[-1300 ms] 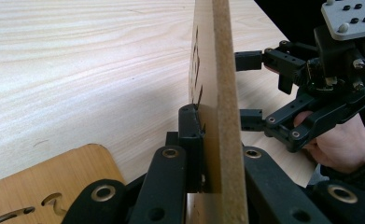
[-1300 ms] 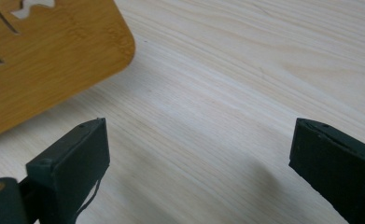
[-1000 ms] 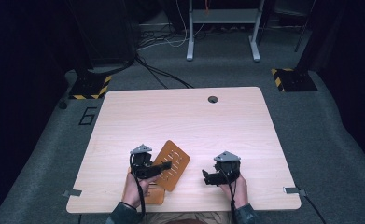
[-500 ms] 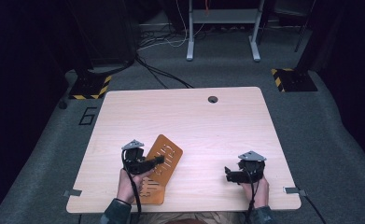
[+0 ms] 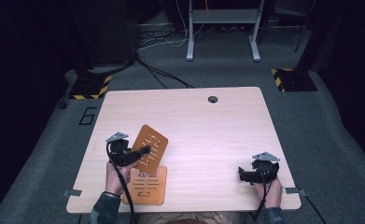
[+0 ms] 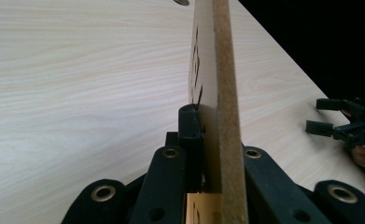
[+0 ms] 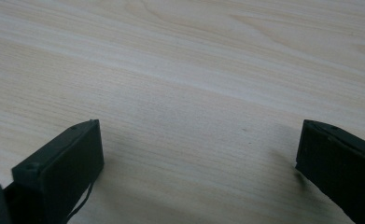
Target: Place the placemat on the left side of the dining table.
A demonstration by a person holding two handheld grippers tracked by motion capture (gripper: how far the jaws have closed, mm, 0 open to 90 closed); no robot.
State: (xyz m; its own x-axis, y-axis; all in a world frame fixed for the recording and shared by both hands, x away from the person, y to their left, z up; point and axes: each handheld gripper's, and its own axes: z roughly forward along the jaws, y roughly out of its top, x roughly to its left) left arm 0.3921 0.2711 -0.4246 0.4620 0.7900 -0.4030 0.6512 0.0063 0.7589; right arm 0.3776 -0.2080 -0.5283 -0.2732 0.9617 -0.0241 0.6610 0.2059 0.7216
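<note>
Your L gripper (image 5: pixel 145 150) pinches the upper brown board (image 5: pixel 150 145), lifted & tilted over a 2nd board (image 5: pixel 147 186) flat at the table (image 5: pixel 208 126) front edge. R gripper (image 5: pixel 240 173), jaws spread, sits well apart at the right.

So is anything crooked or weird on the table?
Nothing is broken or spilled. The left gripper holds one brown slotted board lifted and tilted, while a second board lies flat at the table's near edge.

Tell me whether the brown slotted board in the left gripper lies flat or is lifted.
Lifted: the brown slotted board is clamped edge-on in the left gripper, tilted above the table.
</note>
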